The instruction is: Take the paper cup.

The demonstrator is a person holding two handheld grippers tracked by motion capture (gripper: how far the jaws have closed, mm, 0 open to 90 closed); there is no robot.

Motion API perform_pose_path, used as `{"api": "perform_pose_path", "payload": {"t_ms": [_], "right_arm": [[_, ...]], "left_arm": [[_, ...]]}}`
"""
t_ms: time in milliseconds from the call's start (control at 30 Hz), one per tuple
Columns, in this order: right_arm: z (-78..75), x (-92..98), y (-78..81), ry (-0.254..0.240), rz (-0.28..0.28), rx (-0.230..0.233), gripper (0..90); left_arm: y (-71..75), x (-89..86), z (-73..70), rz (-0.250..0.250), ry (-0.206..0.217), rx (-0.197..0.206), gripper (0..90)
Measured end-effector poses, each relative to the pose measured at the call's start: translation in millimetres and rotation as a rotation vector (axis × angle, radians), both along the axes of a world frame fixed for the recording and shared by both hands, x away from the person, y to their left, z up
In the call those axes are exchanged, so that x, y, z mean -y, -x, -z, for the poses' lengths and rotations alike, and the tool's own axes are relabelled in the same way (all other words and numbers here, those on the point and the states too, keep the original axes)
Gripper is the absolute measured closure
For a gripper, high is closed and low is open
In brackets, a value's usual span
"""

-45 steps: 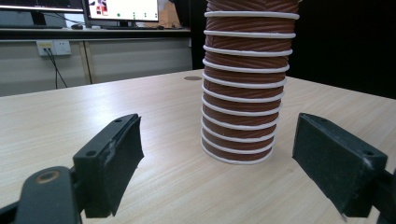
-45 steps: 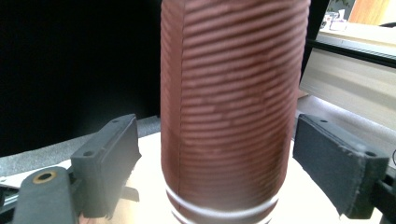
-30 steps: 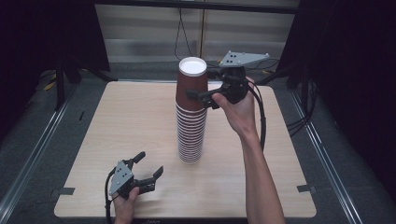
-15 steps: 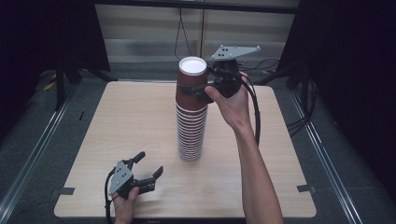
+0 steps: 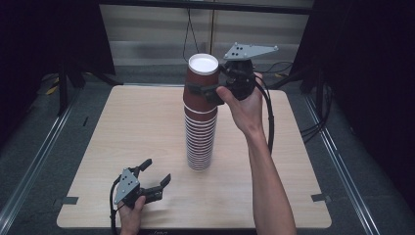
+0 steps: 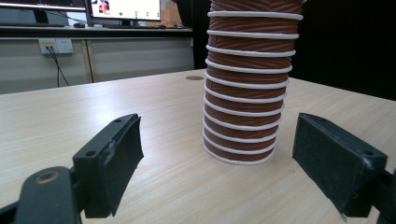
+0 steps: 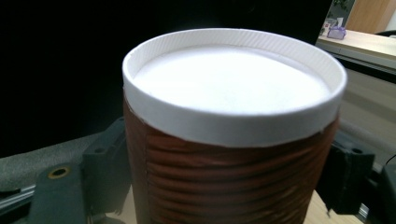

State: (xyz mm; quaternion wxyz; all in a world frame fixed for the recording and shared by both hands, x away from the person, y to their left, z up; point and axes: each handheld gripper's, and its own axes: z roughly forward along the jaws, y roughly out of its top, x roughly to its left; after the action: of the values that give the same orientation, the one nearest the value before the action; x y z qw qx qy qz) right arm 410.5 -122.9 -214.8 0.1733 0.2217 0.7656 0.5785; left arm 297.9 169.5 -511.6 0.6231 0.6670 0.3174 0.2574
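Up top, right hand-held gripper (image 5: 208, 90) clamps the top cup (image 5: 200, 81) — left hand-held gripper (image 5: 155, 175) gapes wide.

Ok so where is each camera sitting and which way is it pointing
High view: above the person's side, looking forward and down at the table; both forearms, left hand-held gripper, right hand-held gripper.
Left gripper view: low over the table, facing the cup stack between open jaws.
Right gripper view: up at the top cup, jaws flanking it.
All share the stack.
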Motion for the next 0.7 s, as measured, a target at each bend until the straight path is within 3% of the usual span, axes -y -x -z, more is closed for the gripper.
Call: {"api": "perform_pose_path", "payload": {"t_ms": [133,433,700], "right_arm": [[-3.1,1.9,1.4,-0.028,0.005,0.02,19.6],[-10.6,11.2,7.2,-0.147,-0.005,0.071,20.2],[-13.0,14.8,8.3,-0.211,-0.008,0.096,20.4]], "left_arm": [[0.0,-0.5,0.1,0.007,0.001,0.002,15.5],[0.1,-0.4,-0.1,0.005,-0.005,0.007,15.5],[0.1,-0.5,0.0,0.005,-0.004,0.009,15.5]]}}
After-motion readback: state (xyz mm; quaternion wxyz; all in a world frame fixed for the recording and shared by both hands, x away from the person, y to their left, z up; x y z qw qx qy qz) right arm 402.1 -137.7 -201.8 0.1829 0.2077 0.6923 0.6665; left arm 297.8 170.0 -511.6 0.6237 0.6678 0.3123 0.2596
